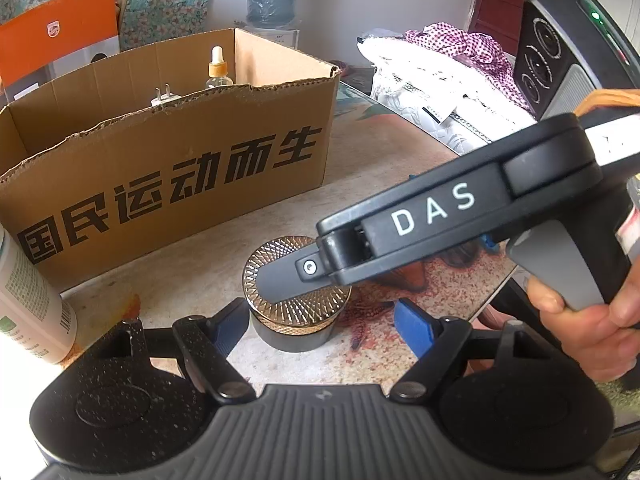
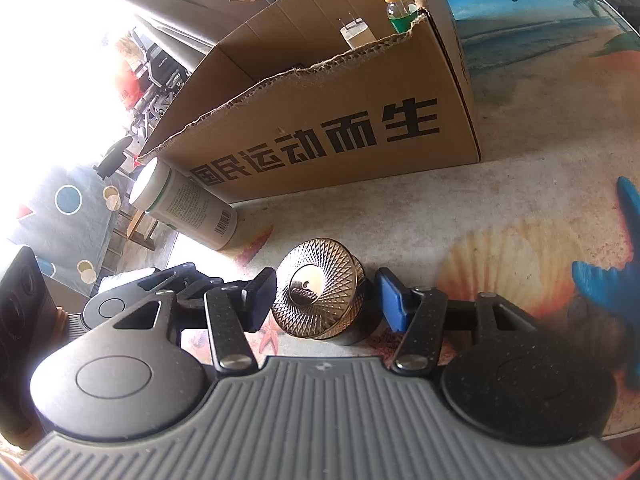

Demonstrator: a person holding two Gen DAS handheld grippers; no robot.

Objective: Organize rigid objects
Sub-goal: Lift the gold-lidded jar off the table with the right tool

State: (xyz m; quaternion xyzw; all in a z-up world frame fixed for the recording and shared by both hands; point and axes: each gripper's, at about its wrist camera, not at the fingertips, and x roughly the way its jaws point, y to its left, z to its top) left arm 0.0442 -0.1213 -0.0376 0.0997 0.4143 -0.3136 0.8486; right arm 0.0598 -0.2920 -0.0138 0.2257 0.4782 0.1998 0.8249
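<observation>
Both grippers, the left gripper [image 1: 316, 330] and the right gripper [image 2: 326, 300], straddle the gold-lidded jar [image 1: 295, 300] with fingers open and not gripping, probably lining up to lift it into the cardboard box [image 1: 168, 152].

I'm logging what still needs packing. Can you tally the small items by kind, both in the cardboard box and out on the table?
Dropper bottle, in the cardboard box: 1
White plug adapter, in the box: 1
Gold-lidded jar, on the table: 1
White labelled bottle, on the table: 1
Total: 4
</observation>
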